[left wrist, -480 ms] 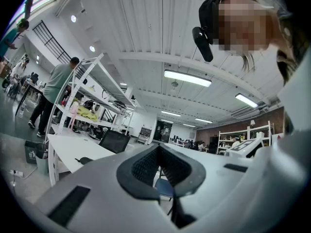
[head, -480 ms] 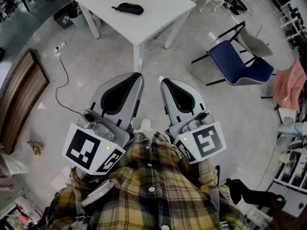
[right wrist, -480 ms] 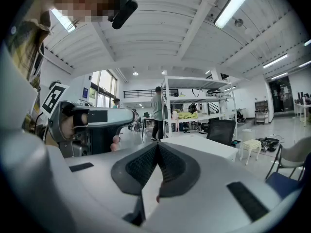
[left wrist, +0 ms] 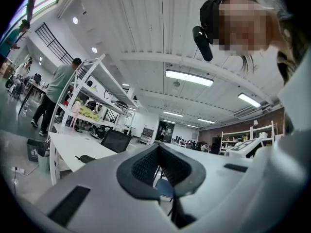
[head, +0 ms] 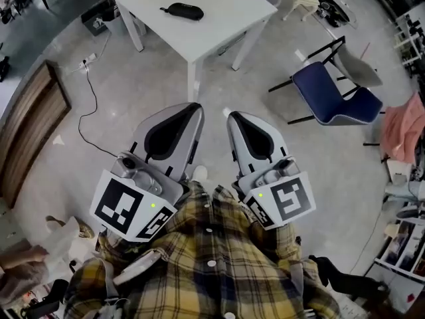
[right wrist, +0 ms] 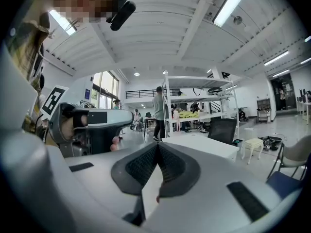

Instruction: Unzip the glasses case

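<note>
The glasses case (head: 185, 10), a dark oval shape, is lying on the white table (head: 212, 28) near its far edge. It is sitting well apart from both grippers. From this far off its zip is too small to make out, so it may be fully closed, but that cannot be told. In the left gripper view the case (left wrist: 87, 158) is showing as a low dark lump on the tabletop (left wrist: 68, 147).

The left gripper (head: 193, 106) is being held level in front of a plaid shirt (head: 212, 258), its jaws pressed together with nothing between them. The right gripper (head: 230, 116) is hanging just beside it, tips likewise meeting and empty. Both are pointing across bare floor toward the table.

The floor (head: 153, 85) is looking like pale polished concrete. A black cable (head: 89, 111) is trailing over it toward a wooden panel (head: 30, 131) at the left. A blue chair (head: 329, 88) is standing to the right of the table, with a pink cloth (head: 405, 121) further right. In the left gripper view white shelving (left wrist: 99, 89) is rising behind the table, and a person (left wrist: 56, 91) is standing beside it under long ceiling lights (left wrist: 189, 77).
</note>
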A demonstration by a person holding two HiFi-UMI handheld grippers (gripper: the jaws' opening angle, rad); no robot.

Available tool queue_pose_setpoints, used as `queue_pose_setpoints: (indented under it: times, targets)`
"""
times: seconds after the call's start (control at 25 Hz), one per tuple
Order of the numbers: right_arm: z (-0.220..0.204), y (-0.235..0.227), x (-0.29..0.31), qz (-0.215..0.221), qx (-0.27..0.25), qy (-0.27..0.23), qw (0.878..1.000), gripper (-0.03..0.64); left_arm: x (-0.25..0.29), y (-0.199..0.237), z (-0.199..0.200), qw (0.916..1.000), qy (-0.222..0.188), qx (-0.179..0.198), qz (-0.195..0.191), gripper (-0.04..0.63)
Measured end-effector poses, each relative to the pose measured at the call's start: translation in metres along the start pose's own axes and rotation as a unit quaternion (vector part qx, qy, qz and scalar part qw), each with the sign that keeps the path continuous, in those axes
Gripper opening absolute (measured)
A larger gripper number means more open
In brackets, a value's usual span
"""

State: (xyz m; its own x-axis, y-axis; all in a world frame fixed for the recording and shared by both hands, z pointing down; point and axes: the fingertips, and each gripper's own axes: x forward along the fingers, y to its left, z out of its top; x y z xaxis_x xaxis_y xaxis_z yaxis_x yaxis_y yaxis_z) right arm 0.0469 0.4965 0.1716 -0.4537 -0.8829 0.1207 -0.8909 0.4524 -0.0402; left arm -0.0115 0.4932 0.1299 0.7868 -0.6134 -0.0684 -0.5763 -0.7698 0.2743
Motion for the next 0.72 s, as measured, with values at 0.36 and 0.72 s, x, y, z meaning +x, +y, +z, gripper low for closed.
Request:
queue_pose_setpoints:
  times: [0.36,0.72]
  targets:
    - [-0.004,0.001,0.025,0.018,0.002,0.009,1.000,-0.002,0.000,0.027,0.000,0.9997,-0.004,-0.009,0.024,0.008]
    - [0.003,0.013,0.125,0.022,0.003,0.017,1.000,-0.002,0.004,0.129,0.026,0.9993,-0.008,-0.012,0.033,0.008]
